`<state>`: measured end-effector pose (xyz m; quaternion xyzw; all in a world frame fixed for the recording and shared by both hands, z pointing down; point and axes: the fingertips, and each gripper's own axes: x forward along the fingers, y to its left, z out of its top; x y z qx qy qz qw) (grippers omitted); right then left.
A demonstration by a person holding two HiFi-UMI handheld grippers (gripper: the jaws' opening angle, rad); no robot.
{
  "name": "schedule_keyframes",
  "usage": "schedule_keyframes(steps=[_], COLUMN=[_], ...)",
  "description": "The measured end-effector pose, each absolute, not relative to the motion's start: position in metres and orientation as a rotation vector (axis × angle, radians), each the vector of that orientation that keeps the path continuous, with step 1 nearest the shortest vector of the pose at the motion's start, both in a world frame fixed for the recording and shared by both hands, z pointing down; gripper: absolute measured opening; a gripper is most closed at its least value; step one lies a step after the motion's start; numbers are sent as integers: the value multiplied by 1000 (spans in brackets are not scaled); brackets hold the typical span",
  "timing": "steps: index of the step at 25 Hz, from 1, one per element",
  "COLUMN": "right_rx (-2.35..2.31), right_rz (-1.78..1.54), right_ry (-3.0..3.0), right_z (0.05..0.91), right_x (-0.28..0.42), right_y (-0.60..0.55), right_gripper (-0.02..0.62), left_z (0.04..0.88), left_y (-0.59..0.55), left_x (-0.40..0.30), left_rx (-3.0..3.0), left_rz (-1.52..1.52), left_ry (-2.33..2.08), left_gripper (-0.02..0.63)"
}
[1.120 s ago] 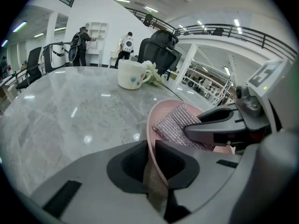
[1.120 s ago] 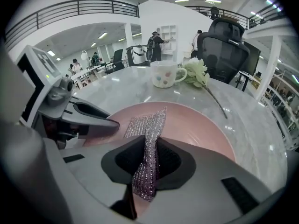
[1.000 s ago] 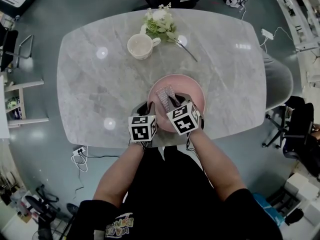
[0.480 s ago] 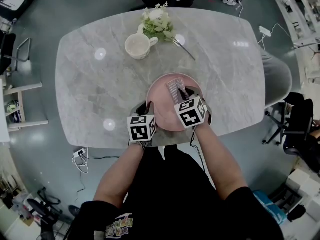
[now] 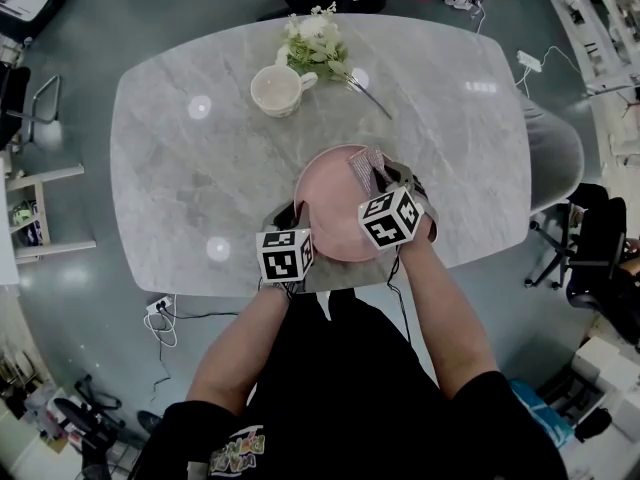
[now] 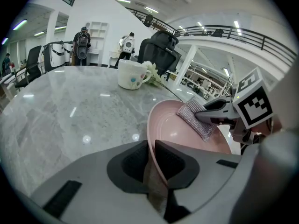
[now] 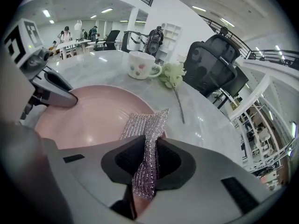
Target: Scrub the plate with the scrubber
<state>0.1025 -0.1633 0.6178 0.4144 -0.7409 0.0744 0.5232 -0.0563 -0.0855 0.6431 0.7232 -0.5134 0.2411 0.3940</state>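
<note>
A pink plate [image 5: 335, 213] lies near the table's front edge. My left gripper [image 5: 299, 218] is shut on the plate's near-left rim, which runs between its jaws in the left gripper view [image 6: 150, 146]. My right gripper [image 5: 381, 180] is shut on a silvery mesh scrubber [image 5: 364, 167]. The scrubber [image 7: 145, 125] lies flat on the plate's far right side, close to the rim. The pink plate [image 7: 88, 115] fills the right gripper view's left half, with the left gripper [image 7: 56, 94] at its edge. From the left gripper view the scrubber [image 6: 196, 118] sits under the right gripper [image 6: 219, 113].
A cream mug [image 5: 278, 90] and a small bunch of white flowers [image 5: 315, 43] stand at the far side of the grey marble table [image 5: 190, 178]. A grey chair [image 5: 555, 158] is at the table's right end. Cables lie on the floor.
My right gripper has dragged the scrubber from the plate's middle to its far right rim. The left gripper and the plate have stayed put.
</note>
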Motion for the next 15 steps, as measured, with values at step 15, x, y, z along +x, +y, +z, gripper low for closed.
schedule_keyframes(steps=[15], right_rx=[1018], right_rz=[97], right_ry=[-1734], right_z=[611], right_x=[124], right_y=[-169], right_gripper=[77], left_z=[644], left_y=[-85], left_x=[-57], left_rx=[1819], left_rz=[595], left_ry=[-1309], left_gripper=[55])
